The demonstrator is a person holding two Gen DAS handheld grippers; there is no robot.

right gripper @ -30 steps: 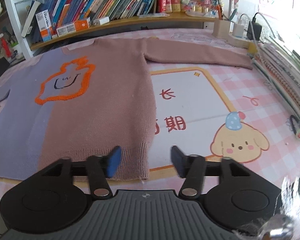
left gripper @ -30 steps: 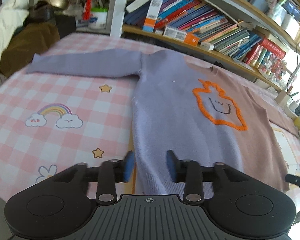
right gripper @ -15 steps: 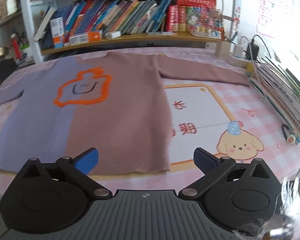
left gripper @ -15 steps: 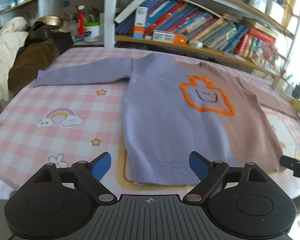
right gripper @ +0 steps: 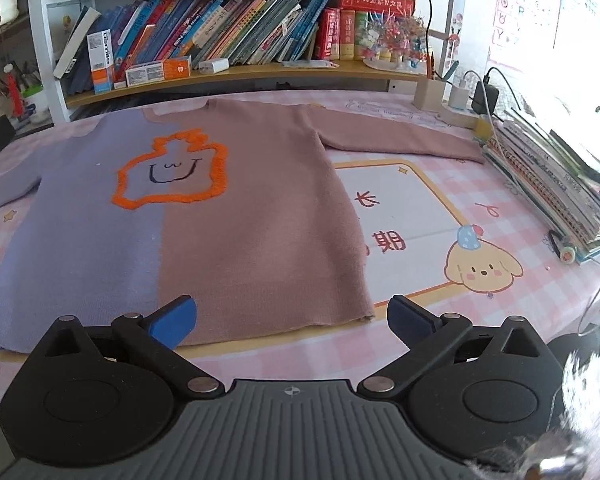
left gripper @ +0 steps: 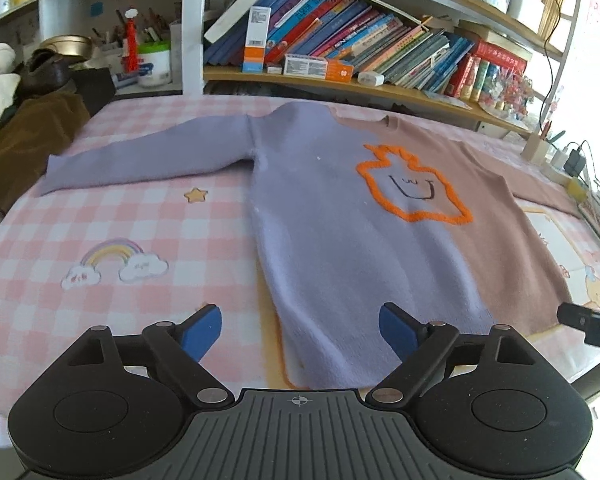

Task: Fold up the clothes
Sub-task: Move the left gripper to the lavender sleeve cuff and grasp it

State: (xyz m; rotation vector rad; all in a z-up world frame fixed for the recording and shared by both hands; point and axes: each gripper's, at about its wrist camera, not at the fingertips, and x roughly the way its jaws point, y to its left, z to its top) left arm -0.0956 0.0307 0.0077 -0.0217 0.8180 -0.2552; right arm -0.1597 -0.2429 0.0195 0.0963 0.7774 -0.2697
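Observation:
A knit sweater [left gripper: 340,232], half lilac and half dusty pink with an orange outlined face, lies flat and face up on the pink checked tablecloth [left gripper: 112,216], sleeves spread out to both sides. It also shows in the right wrist view [right gripper: 236,208]. My left gripper [left gripper: 300,330] is open and empty, over the lilac hem. My right gripper [right gripper: 292,318] is open and empty, just above the pink hem near its right corner. A bit of the right gripper [left gripper: 588,322] shows at the right edge of the left wrist view.
A bookshelf [right gripper: 236,48] full of books runs along the table's far side. A stack of notebooks [right gripper: 556,172] and chargers [right gripper: 476,100] sit at the right edge. Piled clothes [left gripper: 24,128] lie beyond the left end.
Both grippers have opened wide and let go of the sweater hem, then pulled back a little toward the table's front edge. The sweater stays flat.

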